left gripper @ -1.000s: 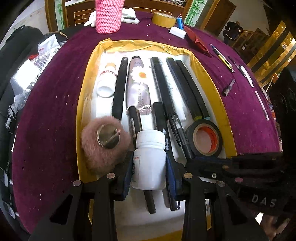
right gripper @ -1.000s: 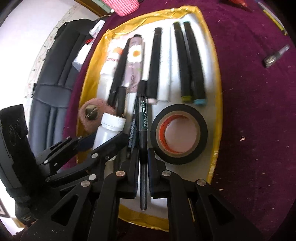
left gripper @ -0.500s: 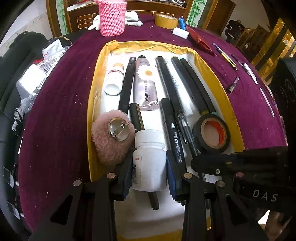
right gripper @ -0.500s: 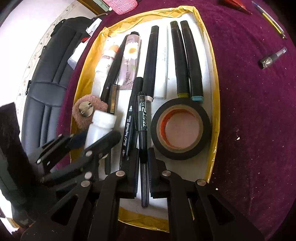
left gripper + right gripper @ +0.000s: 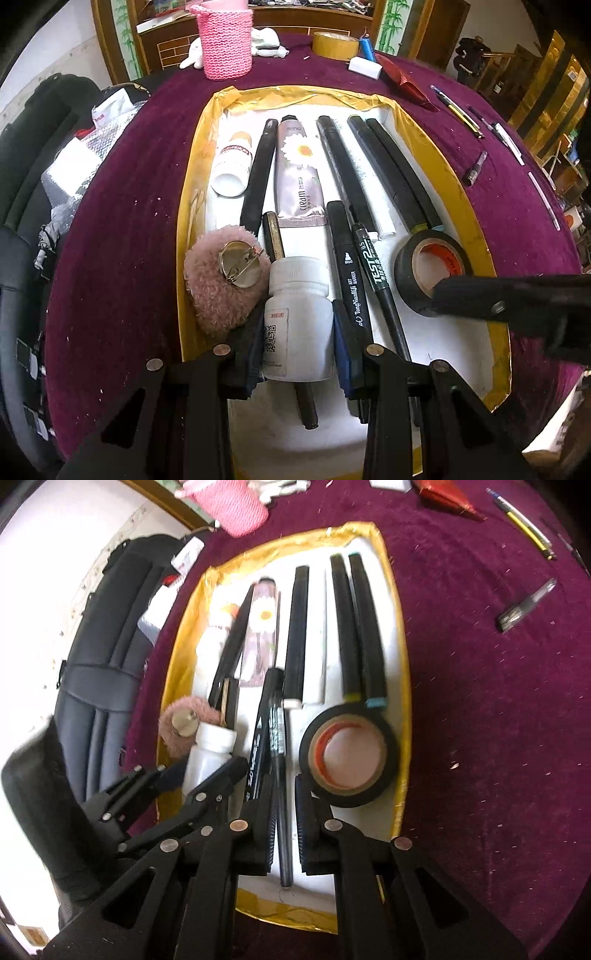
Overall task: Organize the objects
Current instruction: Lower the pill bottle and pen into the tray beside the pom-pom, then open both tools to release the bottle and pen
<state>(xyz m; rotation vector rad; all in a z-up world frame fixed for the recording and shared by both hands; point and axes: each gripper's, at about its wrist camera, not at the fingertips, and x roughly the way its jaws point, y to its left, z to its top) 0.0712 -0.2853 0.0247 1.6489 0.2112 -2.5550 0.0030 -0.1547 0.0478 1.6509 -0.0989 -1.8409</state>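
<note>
Right hand-held gripper (image 5: 284, 834) clenched on black pen (image 5: 280, 775), long axis toward 12 o'clock over tray (image 5: 404, 709), left hand-held gripper (image 5: 297, 350) grasping white bottle (image 5: 299, 325) at its 10 o'clock.

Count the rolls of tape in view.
2. A black tape roll lies in the tray's near right corner; a yellowish tape roll sits on the far cloth. Others may be hidden.

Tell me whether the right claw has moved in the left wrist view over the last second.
Yes. The right claw has shifted rightward, from the green-lettered pen to over the tape roll.
</note>
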